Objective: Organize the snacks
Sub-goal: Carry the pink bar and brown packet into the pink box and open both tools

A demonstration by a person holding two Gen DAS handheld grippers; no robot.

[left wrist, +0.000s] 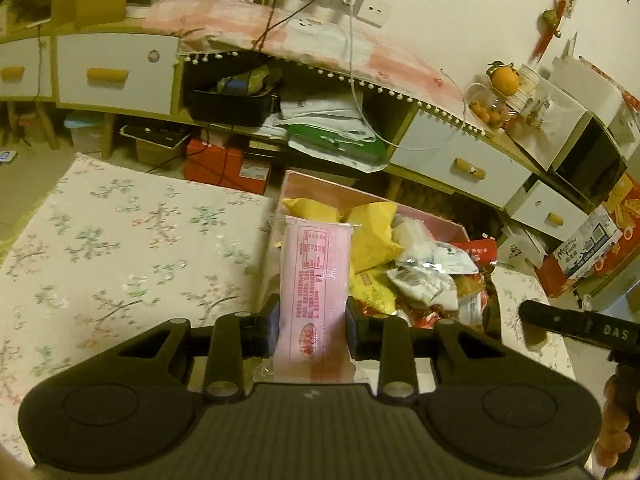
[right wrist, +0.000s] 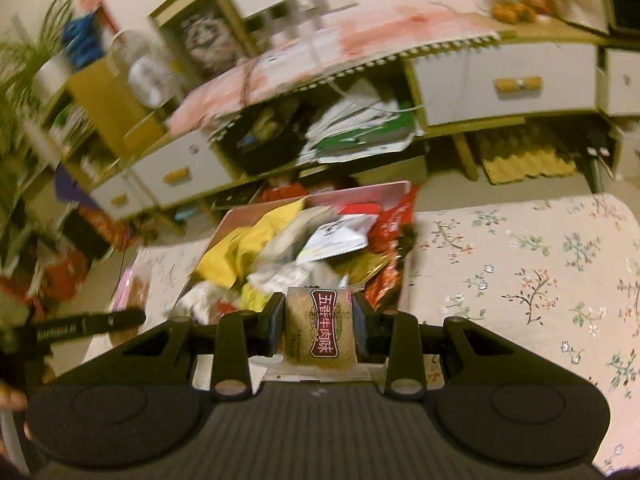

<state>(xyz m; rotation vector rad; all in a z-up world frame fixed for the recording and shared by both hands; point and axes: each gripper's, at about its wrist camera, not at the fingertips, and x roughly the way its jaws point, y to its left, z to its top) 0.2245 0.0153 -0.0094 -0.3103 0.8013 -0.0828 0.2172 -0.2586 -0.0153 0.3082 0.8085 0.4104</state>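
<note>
My left gripper is shut on a long pink snack packet with red print, held upright above the floral cloth. Beyond it a pink box holds a heap of snacks: yellow bags, white and silver packets, red wrappers. My right gripper is shut on a small brown snack packet with a dark red label. It hangs just in front of the same pink box and its snack pile. The right gripper's finger shows at the right edge of the left wrist view. The left gripper's finger shows at left in the right wrist view.
A floral cloth covers the surface on both sides of the box. Behind stands a low cabinet with white drawers, cables, papers and a black bin. Oranges sit on the cabinet at right. A hand is at the lower right.
</note>
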